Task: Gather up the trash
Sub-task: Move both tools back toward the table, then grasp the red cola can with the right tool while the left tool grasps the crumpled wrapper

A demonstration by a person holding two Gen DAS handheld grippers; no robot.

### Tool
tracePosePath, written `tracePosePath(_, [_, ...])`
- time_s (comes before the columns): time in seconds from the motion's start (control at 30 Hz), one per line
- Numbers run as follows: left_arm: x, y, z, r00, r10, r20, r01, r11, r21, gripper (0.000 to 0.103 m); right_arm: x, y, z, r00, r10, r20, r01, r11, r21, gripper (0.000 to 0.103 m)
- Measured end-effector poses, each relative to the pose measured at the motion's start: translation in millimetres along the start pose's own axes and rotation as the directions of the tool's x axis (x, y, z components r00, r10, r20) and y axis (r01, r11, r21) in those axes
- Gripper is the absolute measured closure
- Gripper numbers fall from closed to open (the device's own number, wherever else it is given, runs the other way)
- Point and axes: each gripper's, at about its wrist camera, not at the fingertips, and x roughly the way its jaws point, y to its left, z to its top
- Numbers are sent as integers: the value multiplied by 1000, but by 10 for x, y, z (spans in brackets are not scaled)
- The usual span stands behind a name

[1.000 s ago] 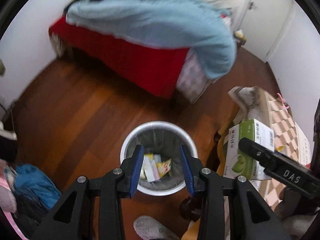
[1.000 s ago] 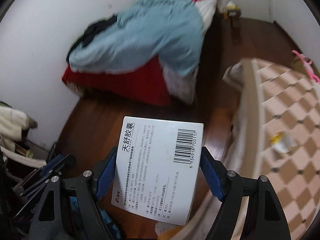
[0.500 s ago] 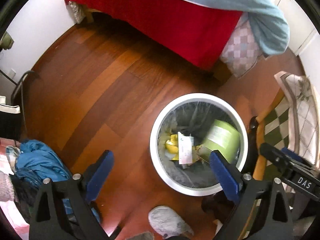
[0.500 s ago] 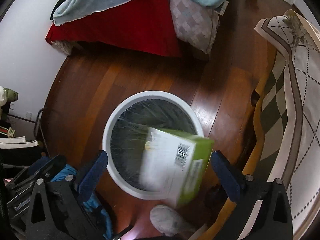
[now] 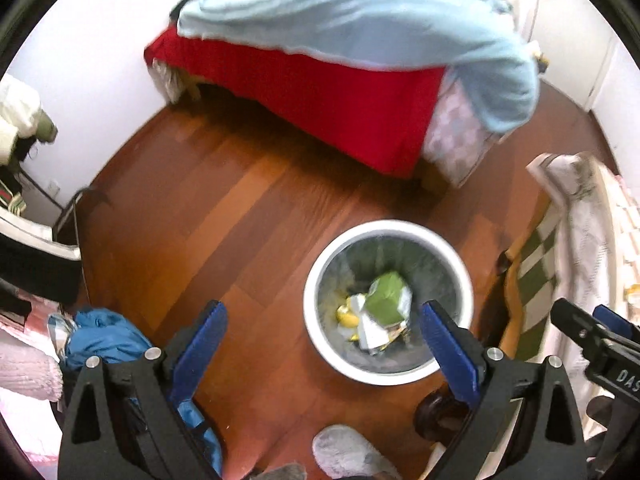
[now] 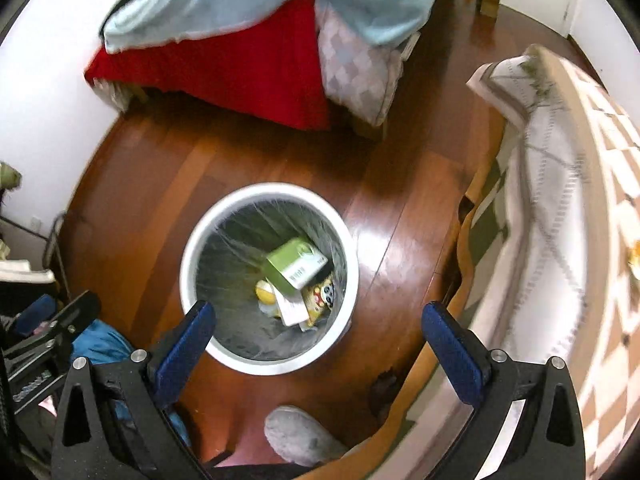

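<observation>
Both the left gripper (image 5: 322, 338) and the right gripper (image 6: 316, 338) are hanging with fingers spread wide, gripping nothing. Beyond and below them, the green box (image 6: 297, 265) is lying tilted inside the white trash bin (image 6: 192, 240) atop other litter; farther off, a red-covered bed (image 6: 240, 64) is standing against the wall

Right gripper (image 6: 318, 338) no longer clamped on the green-and-white box (image 6: 297, 265); jaws now spread wide and empty. Box dropped from mid-fall at the rim to rest inside the white bin (image 6: 192, 240), atop the wrappers. Left gripper (image 5: 324, 344) likewise widened from a narrow gap, jaws empty.
</observation>
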Motion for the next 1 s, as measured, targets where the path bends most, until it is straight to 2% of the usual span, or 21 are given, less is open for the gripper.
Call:
tracePosePath(0.1, [-305, -260, 3, 998, -45, 50, 44, 999, 29, 5, -432, -177, -47, 997, 17, 75, -20, 999, 40, 0])
tracePosePath(0.2, [-509, -645, -35, 992, -104, 64, 98, 992, 83, 5, -878, -542, -145, 988, 1, 152, -17, 994, 105, 0])
tracePosePath(0.37, [-627, -1561, -236, 980, -197, 15, 190, 960, 204, 5, -1563, -1458, -480, 961, -107, 255, 37, 963, 266, 0])
tracePosePath(0.47, [-622, -2174, -391, 973, -229, -23, 226, 933, 281, 5, -1839, -2162, -824, 944, -188, 271, 70, 918, 391, 0])
tracePosePath(0.63, [-510, -3004, -547, 964, -252, -85, 265, 894, 360, 5, -2056, -3077, -1332, 913, -318, 256, 147, 841, 521, 0])
tracePosePath(0.73, [-384, -3398, -557, 963, -248, -109, 271, 883, 384, 5, -2076, -3515, -1514, 904, -344, 253, 147, 807, 571, 0])
tracePosePath(0.87, [-148, -3756, -516, 965, -226, -136, 262, 879, 398, 6, -2008, -3917, -1557, 899, -344, 270, 119, 786, 606, 0])
tracePosePath(1.0, [12, -3922, -486, 963, -231, -138, 268, 874, 405, 6, -1883, -4170, -1436, 897, -331, 292, 102, 799, 592, 0])
